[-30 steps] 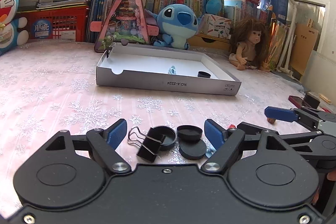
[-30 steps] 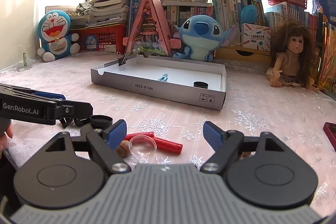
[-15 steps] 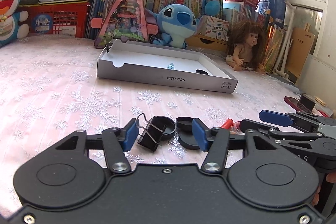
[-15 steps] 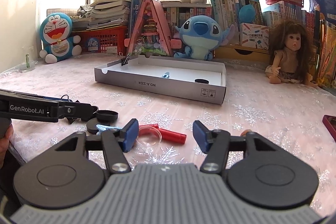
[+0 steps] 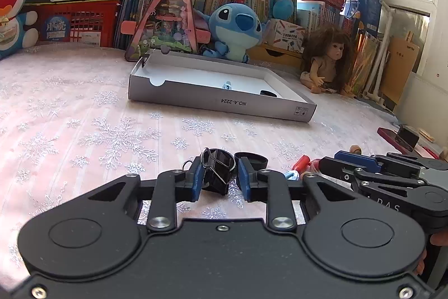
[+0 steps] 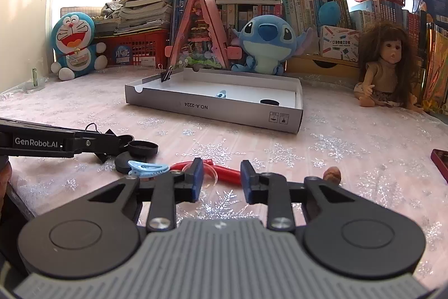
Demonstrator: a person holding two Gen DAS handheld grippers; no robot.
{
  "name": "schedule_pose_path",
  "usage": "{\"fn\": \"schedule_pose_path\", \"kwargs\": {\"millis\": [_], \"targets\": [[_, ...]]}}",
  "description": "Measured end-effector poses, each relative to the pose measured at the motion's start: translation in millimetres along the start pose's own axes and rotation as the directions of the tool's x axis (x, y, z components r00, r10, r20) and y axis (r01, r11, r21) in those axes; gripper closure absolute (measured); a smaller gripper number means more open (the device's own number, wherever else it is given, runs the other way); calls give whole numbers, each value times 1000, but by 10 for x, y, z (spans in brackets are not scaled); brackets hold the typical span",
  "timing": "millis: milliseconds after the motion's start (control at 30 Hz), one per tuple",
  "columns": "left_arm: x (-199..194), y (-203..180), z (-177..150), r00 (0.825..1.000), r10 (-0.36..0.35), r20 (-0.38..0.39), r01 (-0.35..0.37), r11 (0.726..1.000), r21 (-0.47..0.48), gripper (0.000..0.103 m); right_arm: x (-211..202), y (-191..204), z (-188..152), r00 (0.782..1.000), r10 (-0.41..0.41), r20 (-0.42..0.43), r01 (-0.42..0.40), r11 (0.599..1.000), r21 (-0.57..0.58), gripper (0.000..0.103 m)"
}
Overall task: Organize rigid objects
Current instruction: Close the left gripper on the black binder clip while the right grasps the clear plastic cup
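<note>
My left gripper [image 5: 219,178] has closed around a black binder clip [image 5: 216,175] on the table; the left pad touches it and a small gap shows at the right pad. A black cap [image 5: 251,158] lies just beyond. My right gripper [image 6: 219,178] has narrowed around a clear round lid [image 6: 212,173] that overlaps a red pen [image 6: 224,172]; gaps show on both sides. A blue hair clip [image 6: 147,168] and black caps [image 6: 142,147] lie to its left. The grey-white box lid [image 6: 212,105] stands farther back with a small blue item [image 6: 221,94] and a black cap [image 6: 269,102] inside.
A walnut [image 6: 332,174] lies right of my right gripper. A dark red case [image 5: 396,137] lies at the table's right edge. Plush toys [image 6: 266,44], a doll [image 6: 387,66], a pink triangular playhouse [image 6: 197,35] and books line the back.
Both grippers have narrowed from wide open. The left one has closed in around the binder clip. The right one has closed in around the clear lid and red pen.
</note>
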State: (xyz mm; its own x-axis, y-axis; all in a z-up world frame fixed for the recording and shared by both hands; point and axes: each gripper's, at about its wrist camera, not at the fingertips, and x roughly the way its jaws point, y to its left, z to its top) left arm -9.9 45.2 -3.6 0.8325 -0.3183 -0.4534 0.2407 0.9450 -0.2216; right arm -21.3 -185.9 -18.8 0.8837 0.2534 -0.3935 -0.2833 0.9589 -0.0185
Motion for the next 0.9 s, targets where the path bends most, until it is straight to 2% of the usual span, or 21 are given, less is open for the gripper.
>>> {"fn": "schedule_pose_path", "kwargs": {"millis": [300, 600, 667, 800, 833, 900], "targets": [[1, -54, -40, 1000, 7, 5, -7, 1000, 29, 87, 39, -11, -35, 1000, 5, -26, -4, 1000, 20, 74], [-18, -75, -46, 1000, -2, 17, 1, 999, 41, 89, 9, -9, -29, 1000, 7, -11, -6, 1000, 27, 74], [-30, -78, -44, 1000, -7, 23, 6, 999, 42, 89, -13, -7, -30, 1000, 15, 0, -15, 999, 28, 67], [-47, -79, -48, 1000, -9, 30, 8, 999, 46, 89, -52, 31, -16, 999, 33, 23, -33, 999, 1, 66], [-48, -79, -48, 1000, -9, 29, 8, 999, 46, 89, -49, 42, -14, 999, 35, 21, -35, 999, -6, 60], [-52, -79, -51, 1000, -8, 29, 7, 999, 48, 89, -34, 55, -15, 999, 38, 14, -38, 999, -11, 55]]}}
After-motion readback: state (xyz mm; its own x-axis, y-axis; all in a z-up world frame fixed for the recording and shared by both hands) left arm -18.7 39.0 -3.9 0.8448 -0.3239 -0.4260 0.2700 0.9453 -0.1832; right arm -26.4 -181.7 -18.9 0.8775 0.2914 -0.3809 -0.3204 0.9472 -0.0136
